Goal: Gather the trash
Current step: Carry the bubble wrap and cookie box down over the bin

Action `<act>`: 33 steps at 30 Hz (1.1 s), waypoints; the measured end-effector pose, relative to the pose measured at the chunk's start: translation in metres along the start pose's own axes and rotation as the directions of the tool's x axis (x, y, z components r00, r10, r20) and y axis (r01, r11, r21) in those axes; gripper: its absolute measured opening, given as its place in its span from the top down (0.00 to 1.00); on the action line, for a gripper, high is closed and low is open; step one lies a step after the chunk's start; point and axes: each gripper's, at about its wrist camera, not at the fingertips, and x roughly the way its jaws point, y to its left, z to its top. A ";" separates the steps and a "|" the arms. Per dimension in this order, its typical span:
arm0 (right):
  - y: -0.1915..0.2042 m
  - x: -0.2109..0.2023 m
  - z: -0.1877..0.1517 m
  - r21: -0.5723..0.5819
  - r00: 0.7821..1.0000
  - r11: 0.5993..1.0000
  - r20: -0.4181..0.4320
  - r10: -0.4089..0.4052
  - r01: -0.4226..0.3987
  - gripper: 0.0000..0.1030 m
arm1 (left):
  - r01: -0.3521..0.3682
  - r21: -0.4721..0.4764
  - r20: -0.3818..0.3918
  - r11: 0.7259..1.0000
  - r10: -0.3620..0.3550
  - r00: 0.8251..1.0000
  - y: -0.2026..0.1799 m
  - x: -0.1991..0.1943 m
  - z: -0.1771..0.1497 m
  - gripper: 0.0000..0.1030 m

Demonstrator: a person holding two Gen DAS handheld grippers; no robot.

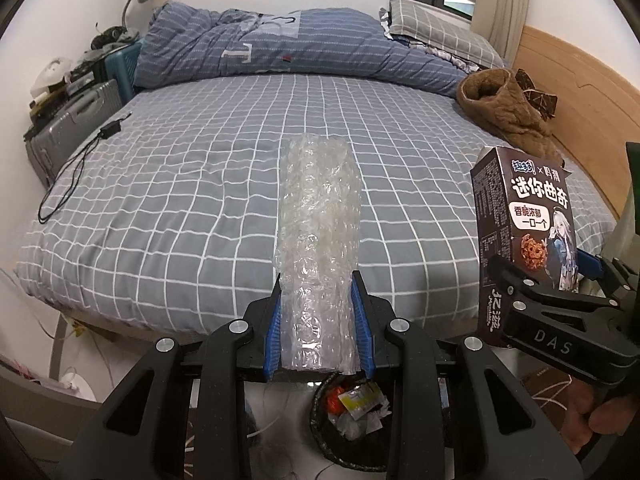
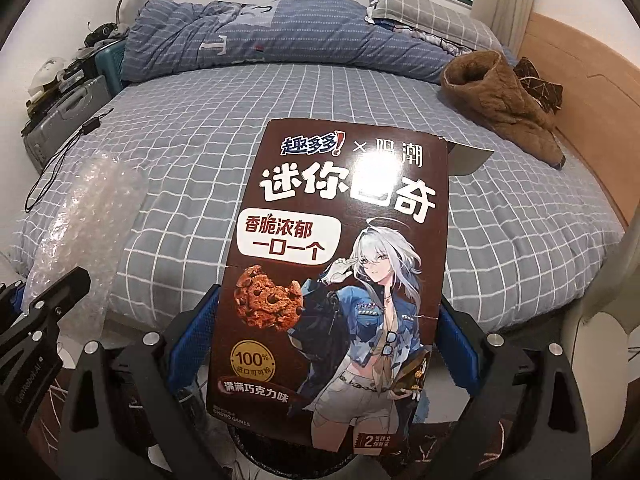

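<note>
Checked bedding covers the bed (image 1: pixel 180 200); below its near edge stands one trash bin (image 1: pixel 352 404). One crumpled clear bubble wrap roll (image 1: pixel 318 240) is pinched by the left gripper (image 1: pixel 319 320). One brown cookie box (image 2: pixel 332 280), top flap open, is pinched by the right gripper (image 2: pixel 326 340).

We see a bed (image 1: pixel 180 184) with a checked sheet; on it lie a quilt (image 1: pixel 280 46), a pillow (image 1: pixel 440 30), a brown garment (image 1: pixel 508 116), perhaps a charger cable (image 1: pixel 76 160).
</note>
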 end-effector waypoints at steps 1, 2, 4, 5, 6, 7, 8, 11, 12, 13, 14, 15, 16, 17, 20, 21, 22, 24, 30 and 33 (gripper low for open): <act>-0.001 -0.002 -0.003 0.001 1.000 1.000 0.000 0.001 -0.001 0.11 | -0.002 0.006 -0.003 1.000 0.002 1.000 -0.003 -0.001 -0.004 0.71; -0.001 -0.003 -0.006 0.002 1.000 1.000 0.000 0.002 -0.002 0.11 | -0.002 0.008 -0.006 1.000 0.002 1.000 -0.004 -0.002 -0.007 0.71; -0.003 -0.006 -0.012 0.003 1.000 1.000 0.001 0.006 -0.006 0.11 | 0.004 0.010 -0.015 1.000 -0.004 1.000 -0.008 -0.004 -0.016 0.71; -0.003 -0.008 -0.016 0.003 1.000 1.000 0.002 0.006 -0.006 0.11 | 0.005 0.013 -0.018 1.000 -0.004 1.000 -0.009 -0.004 -0.020 0.71; -0.003 -0.009 -0.020 0.002 1.000 1.000 0.002 0.007 -0.007 0.11 | 0.004 0.016 -0.020 1.000 -0.004 1.000 -0.011 -0.004 -0.024 0.71; -0.003 -0.010 -0.024 0.001 1.000 1.000 0.002 0.007 -0.007 0.11 | 0.004 0.018 -0.023 1.000 -0.004 1.000 -0.013 -0.005 -0.029 0.71; -0.004 -0.011 -0.028 0.000 1.000 1.000 0.001 0.007 -0.007 0.11 | 0.005 0.020 -0.027 1.000 -0.004 1.000 -0.015 -0.005 -0.033 0.71; -0.004 -0.012 -0.043 0.001 1.000 1.000 -0.006 0.013 -0.013 0.11 | 0.012 0.019 -0.039 1.000 -0.011 0.999 -0.019 -0.004 -0.045 0.71; -0.005 -0.012 -0.047 0.001 1.000 1.000 -0.008 0.014 -0.014 0.11 | 0.015 0.017 -0.043 1.000 -0.014 0.999 -0.019 -0.003 -0.049 0.71; -0.005 -0.012 -0.050 0.001 1.000 1.000 -0.011 0.015 -0.015 0.11 | 0.018 0.016 -0.046 1.000 -0.017 0.999 -0.020 -0.003 -0.054 0.71; -0.006 -0.011 -0.056 0.002 1.000 1.000 -0.015 0.017 -0.017 0.11 | 0.017 0.015 -0.048 1.000 -0.017 0.999 -0.021 -0.003 -0.058 0.71; -0.006 -0.011 -0.060 0.004 1.000 1.000 -0.019 0.019 -0.019 0.11 | 0.017 0.014 -0.049 1.000 -0.016 0.999 -0.021 -0.002 -0.061 0.71; -0.007 -0.010 -0.064 0.005 1.000 1.000 -0.023 0.021 -0.021 0.11 | 0.018 0.011 -0.054 1.000 -0.017 0.998 -0.022 -0.002 -0.066 0.71; -0.007 -0.009 -0.068 0.007 0.999 1.000 -0.028 0.022 -0.022 0.11 | 0.019 0.008 -0.058 1.000 -0.019 0.998 -0.021 -0.001 -0.070 0.71; -0.010 -0.006 -0.083 0.014 0.999 0.999 -0.043 0.029 -0.029 0.11 | 0.024 -0.002 -0.071 1.000 -0.024 0.997 -0.020 0.002 -0.084 0.71; -0.011 -0.005 -0.088 0.019 0.998 0.999 -0.048 0.032 -0.031 0.11 | 0.022 -0.005 -0.075 1.000 -0.022 0.997 -0.019 0.003 -0.088 0.71; -0.012 -0.004 -0.093 0.023 0.998 0.999 -0.052 0.033 -0.032 0.11 | 0.022 -0.008 -0.078 1.000 -0.023 0.997 -0.018 0.003 -0.091 0.71; -0.014 -0.002 -0.099 0.030 0.998 0.999 -0.059 0.035 -0.034 0.11 | 0.024 -0.014 -0.085 1.000 -0.026 0.996 -0.018 0.004 -0.098 0.71; -0.016 0.016 -0.126 0.032 0.993 0.999 -0.114 0.040 -0.037 0.11 | 0.028 -0.022 -0.109 0.999 -0.031 0.994 -0.021 0.017 -0.115 0.71; -0.017 0.031 -0.138 0.036 0.988 0.999 -0.149 0.041 -0.036 0.11 | 0.034 -0.018 -0.130 0.999 -0.036 0.991 -0.024 0.030 -0.125 0.71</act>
